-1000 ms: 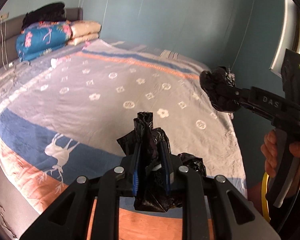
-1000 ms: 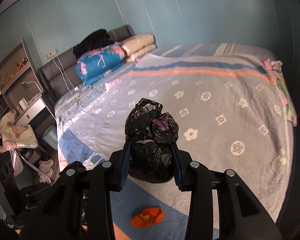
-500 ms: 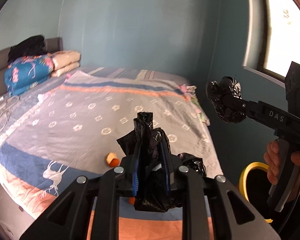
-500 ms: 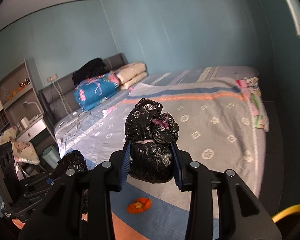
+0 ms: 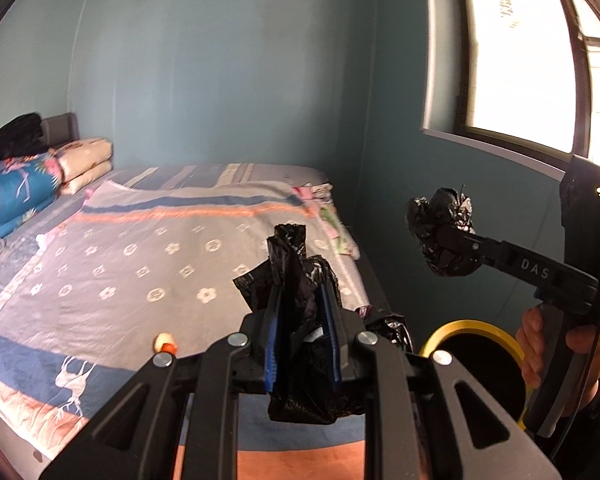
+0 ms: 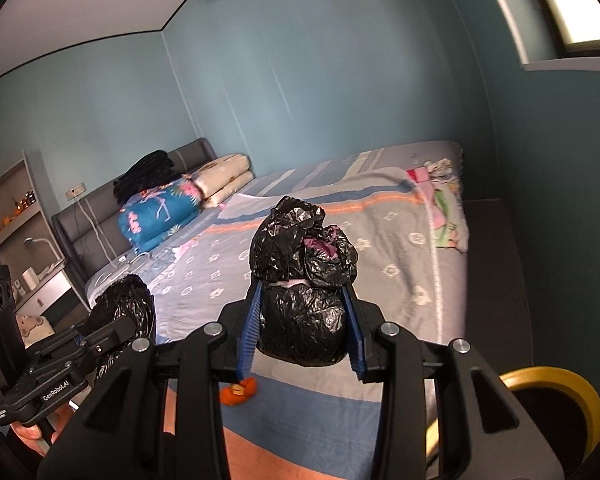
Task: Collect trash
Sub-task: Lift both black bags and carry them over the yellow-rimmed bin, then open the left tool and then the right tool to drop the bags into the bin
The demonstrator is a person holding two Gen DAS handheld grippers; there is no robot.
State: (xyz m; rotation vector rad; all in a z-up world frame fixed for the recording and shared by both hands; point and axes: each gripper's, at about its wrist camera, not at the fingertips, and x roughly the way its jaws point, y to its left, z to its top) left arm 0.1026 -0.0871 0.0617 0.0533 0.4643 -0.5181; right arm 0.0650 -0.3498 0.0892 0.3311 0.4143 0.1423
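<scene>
My left gripper [image 5: 299, 300] is shut on a crumpled black trash bag [image 5: 290, 248], whose loose top sticks up above the blue pads. Above the bed's foot, my right gripper [image 6: 303, 300] is shut on a fuller, knotted black trash bag [image 6: 304, 248] showing a bit of pink at the knot. Each gripper shows in the other's view: the right gripper [image 5: 444, 240] at the right, the left gripper [image 6: 112, 328] at the lower left. A yellow-rimmed bin [image 5: 472, 325] [image 6: 560, 378] stands low beside the bed. An orange peel [image 5: 165, 345] [image 6: 236, 394] lies on the blanket.
A bed [image 5: 148, 264] with a grey patterned blanket fills the middle, with folded quilts [image 6: 160, 212] at its head. A shelf and bedside table [image 6: 28, 248] stand at the far left. A window [image 5: 516, 60] sits in the right wall. A hand [image 5: 540, 344] grips the right handle.
Both views have swung right, from the bed toward the window wall, and lifted a little. The yellow-rimmed bin has come into view. Both grippers keep their bags.
</scene>
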